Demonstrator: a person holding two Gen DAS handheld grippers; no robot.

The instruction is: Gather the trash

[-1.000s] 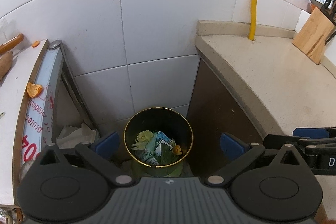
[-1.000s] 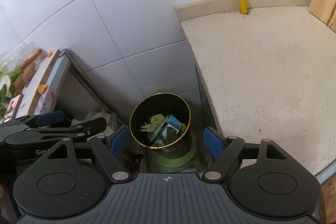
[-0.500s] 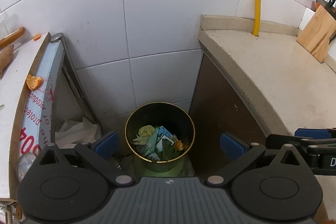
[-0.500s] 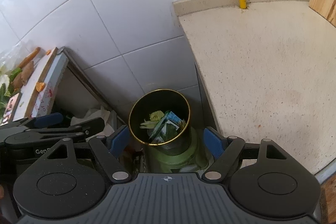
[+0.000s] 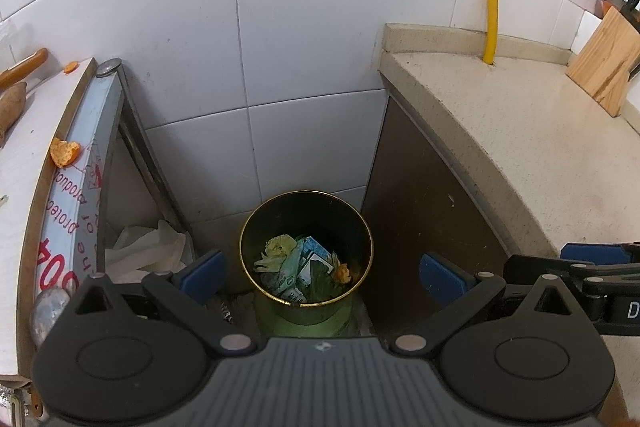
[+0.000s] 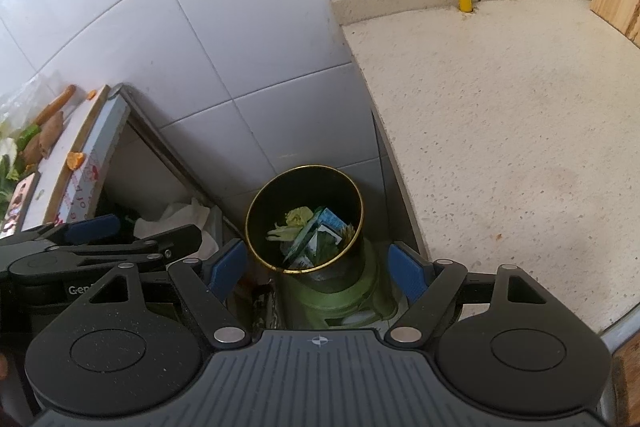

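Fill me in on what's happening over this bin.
A person holds two grippers above a dark, gold-rimmed trash bin standing on the floor between a white board and a stone counter. The left gripper and the right gripper are both open and empty. The bin already contains vegetable scraps and printed wrappers. An orange peel lies on the board's edge, not yet collected.
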